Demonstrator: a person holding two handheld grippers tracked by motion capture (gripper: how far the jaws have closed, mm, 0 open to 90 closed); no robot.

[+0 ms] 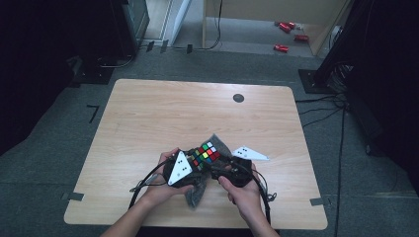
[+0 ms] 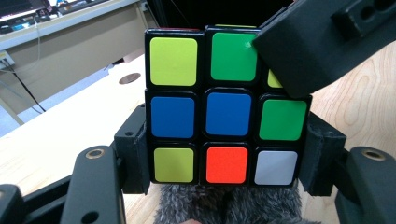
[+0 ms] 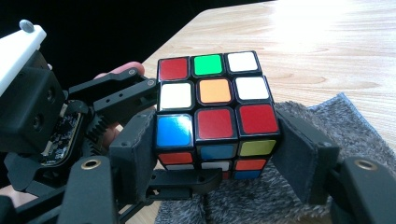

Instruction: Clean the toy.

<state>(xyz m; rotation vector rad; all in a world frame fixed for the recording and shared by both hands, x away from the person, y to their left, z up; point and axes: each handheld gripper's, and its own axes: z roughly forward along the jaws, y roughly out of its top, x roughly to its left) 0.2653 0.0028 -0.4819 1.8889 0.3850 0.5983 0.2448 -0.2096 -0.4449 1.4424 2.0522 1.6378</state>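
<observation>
the rubik's cube (image 1: 206, 153) sits squeezed between both tools at the near middle of the wooden table (image 1: 148, 113), right over a grey fuzzy cloth (image 1: 197, 192). the left gripper (image 2: 224, 158) has its jaws clamped on the cube's bottom layer from both sides, and the right gripper (image 3: 219, 149) is clamped on a layer too, pads pressing the cube's sides. from above, the person's left hand (image 1: 165, 185) and right hand (image 1: 242, 190) come in from the near edge, angled in toward each other, forearms low over the table.
</observation>
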